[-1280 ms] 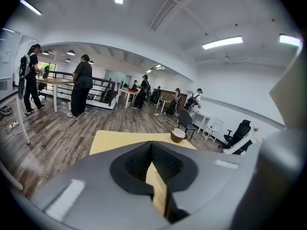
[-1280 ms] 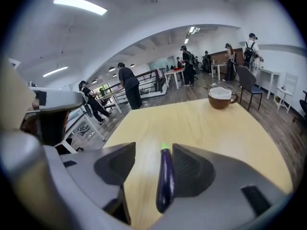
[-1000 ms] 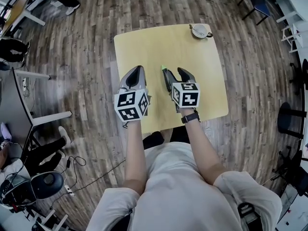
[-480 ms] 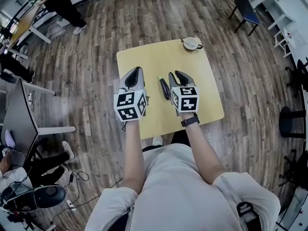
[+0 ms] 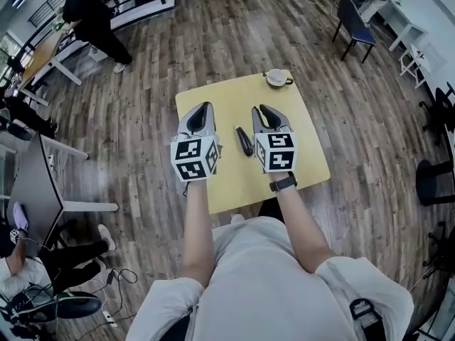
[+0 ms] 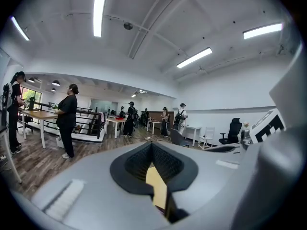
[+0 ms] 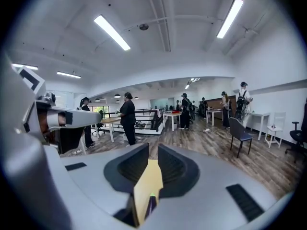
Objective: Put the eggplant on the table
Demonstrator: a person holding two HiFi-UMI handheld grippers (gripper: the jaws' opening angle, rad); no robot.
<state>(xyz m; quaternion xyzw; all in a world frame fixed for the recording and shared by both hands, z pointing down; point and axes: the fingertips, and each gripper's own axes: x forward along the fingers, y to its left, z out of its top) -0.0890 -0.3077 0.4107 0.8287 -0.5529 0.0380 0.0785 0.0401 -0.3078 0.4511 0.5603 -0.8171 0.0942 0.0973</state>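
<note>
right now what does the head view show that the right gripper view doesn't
Only the head view: the whole table, the cup at its far edge, and the full eggplant lying on the table between the left gripper and right gripper.
Only the right gripper view: the ceiling lights, and its own jaws close up, closing, a narrow gap left and nothing between them.
Both: the table, the eggplant (only its tip shows through the gap in the right gripper view), and the left gripper.

Open-plan office: desks (image 6: pixel 41 114), swivel chair (image 6: pixel 234 128), ceiling strip lights (image 6: pixel 100 8).
</note>
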